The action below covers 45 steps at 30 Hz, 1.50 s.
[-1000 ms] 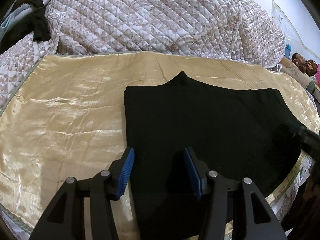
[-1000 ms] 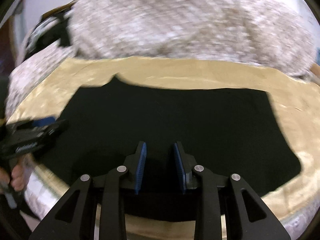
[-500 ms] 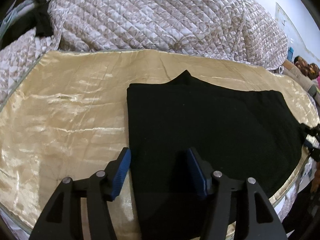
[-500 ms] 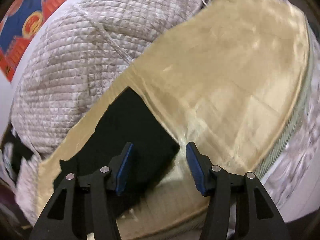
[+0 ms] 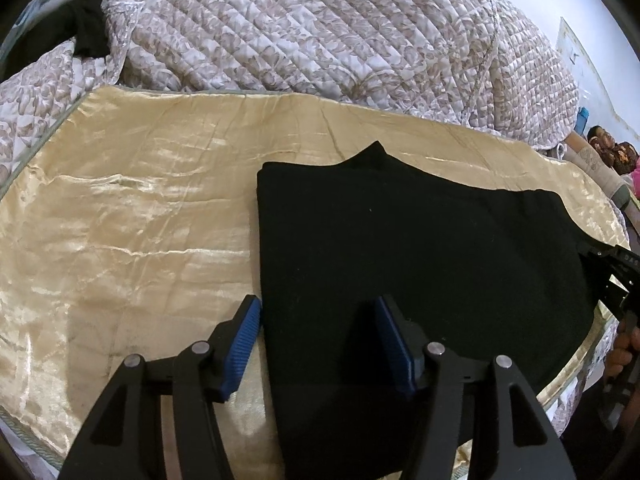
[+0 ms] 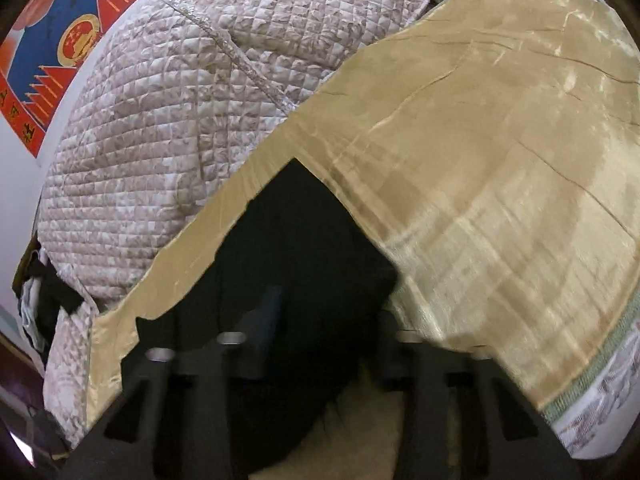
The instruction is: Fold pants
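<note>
Black pants (image 5: 420, 248) lie flat, folded, on a shiny gold sheet (image 5: 132, 216). My left gripper (image 5: 316, 340) is open and hovers over the pants' near left corner, its left finger at the pants' left edge. In the right wrist view the pants (image 6: 288, 248) show as a dark patch on the gold sheet (image 6: 500, 168). My right gripper (image 6: 332, 320) is blurred; its fingers stand wide apart over the pants' right end. The right gripper's body also shows at the right edge of the left wrist view (image 5: 616, 280), held by a hand.
A quilted beige blanket (image 5: 320, 28) is piled behind the sheet and also shows in the right wrist view (image 6: 160, 100). Dark clothing (image 5: 86, 28) lies at the far left. A red and blue poster (image 6: 60, 40) hangs on the wall. The bed's edge (image 6: 592, 364) is near.
My right gripper has swung from the pants' near middle to their right end, opened wider and dropped closer to them. My left gripper has barely moved.
</note>
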Motion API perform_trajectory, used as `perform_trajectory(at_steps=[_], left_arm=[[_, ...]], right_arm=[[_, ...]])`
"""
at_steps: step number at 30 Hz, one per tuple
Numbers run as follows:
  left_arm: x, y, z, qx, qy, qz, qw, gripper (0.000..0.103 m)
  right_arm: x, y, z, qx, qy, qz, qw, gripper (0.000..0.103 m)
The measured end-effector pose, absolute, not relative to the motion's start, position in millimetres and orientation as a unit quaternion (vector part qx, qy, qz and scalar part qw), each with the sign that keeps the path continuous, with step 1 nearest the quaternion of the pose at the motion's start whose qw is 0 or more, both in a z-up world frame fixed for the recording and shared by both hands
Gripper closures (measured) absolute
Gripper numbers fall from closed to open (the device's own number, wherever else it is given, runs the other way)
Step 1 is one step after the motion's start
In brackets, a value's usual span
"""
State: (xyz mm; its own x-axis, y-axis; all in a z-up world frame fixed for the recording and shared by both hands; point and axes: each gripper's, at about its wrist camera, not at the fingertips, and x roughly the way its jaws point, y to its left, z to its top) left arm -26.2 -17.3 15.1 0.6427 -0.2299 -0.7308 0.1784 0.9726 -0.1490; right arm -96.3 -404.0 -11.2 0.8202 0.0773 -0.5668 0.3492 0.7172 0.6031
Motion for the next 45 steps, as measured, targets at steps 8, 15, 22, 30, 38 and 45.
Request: perform_trajectory(at_steps=[8,15,22,30,38,45], left_arm=[[-23,11,34,-0.064,0.388,-0.08,0.916,0.041],[-23,65,44,-0.109,0.375,-0.018,0.92,0.041],[-29,101,40,-0.142,0.376,0.01,0.915,0.041],[-31,103,42,-0.152,0.375,0.0,0.914,0.041],[-31,97,41,-0.144,0.377,-0.003,0.915,0.041],[-32,93,43,-0.14,0.375,-0.007,0.916,0.041]], right_arm=[[-94,-366,56,0.307,0.262,-0.008,0.915,0.083],[-73,-255,112,0.193,0.264,0.112,0.939,0.083],[-47,-126,50,0.068,0.362,0.205,0.907,0.083],[-61,-98,33,-0.007,0.356,0.195,0.914,0.083],[-71,-81,17,-0.04,0.354,0.204,0.912,0.082],[-85,-87,29,-0.024,0.341,0.268,0.901,0.053]])
